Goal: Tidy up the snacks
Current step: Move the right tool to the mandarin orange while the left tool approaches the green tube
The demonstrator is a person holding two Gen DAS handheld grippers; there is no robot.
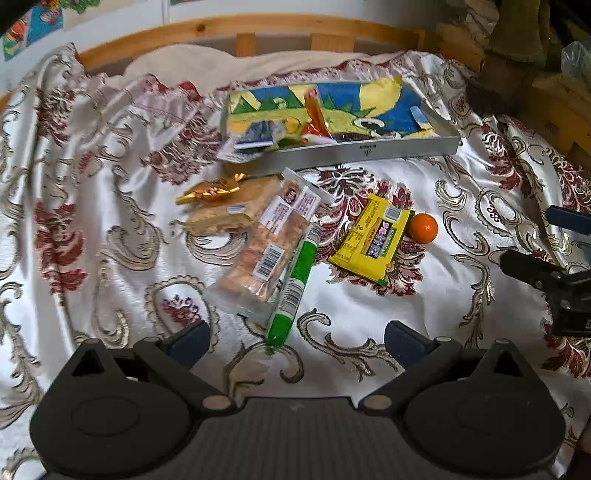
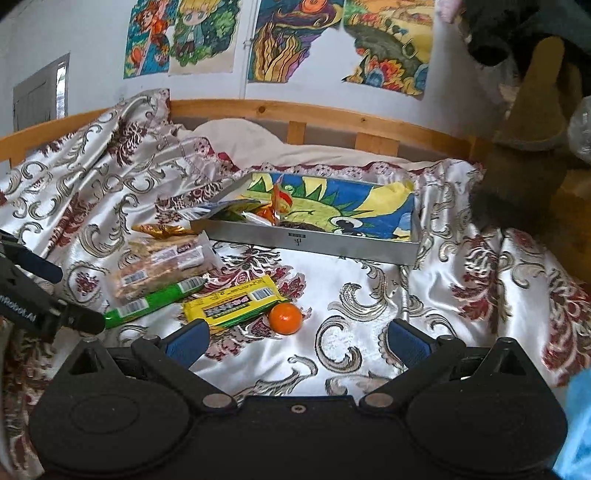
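Observation:
Snacks lie on a patterned bedspread: a green tube (image 1: 295, 280) (image 2: 155, 301), clear-wrapped biscuit packs (image 1: 269, 240) (image 2: 162, 267), a yellow packet (image 1: 373, 240) (image 2: 232, 302), an orange ball (image 1: 423, 228) (image 2: 285, 318) and a gold-wrapped sweet (image 1: 210, 192) (image 2: 162, 230). A shallow grey tray (image 1: 369, 151) (image 2: 314, 242) with a colourful lining holds several wrappers at its left end. My left gripper (image 1: 297, 343) is open and empty, just short of the green tube's near end. My right gripper (image 2: 297, 341) is open and empty, just short of the orange ball.
A wooden bed rail (image 1: 258, 26) (image 2: 332, 114) runs behind the tray, with a wall of drawings (image 2: 295, 37) above. A brown plush object (image 2: 532, 110) stands at the right. The right gripper shows at the right edge of the left wrist view (image 1: 554, 273).

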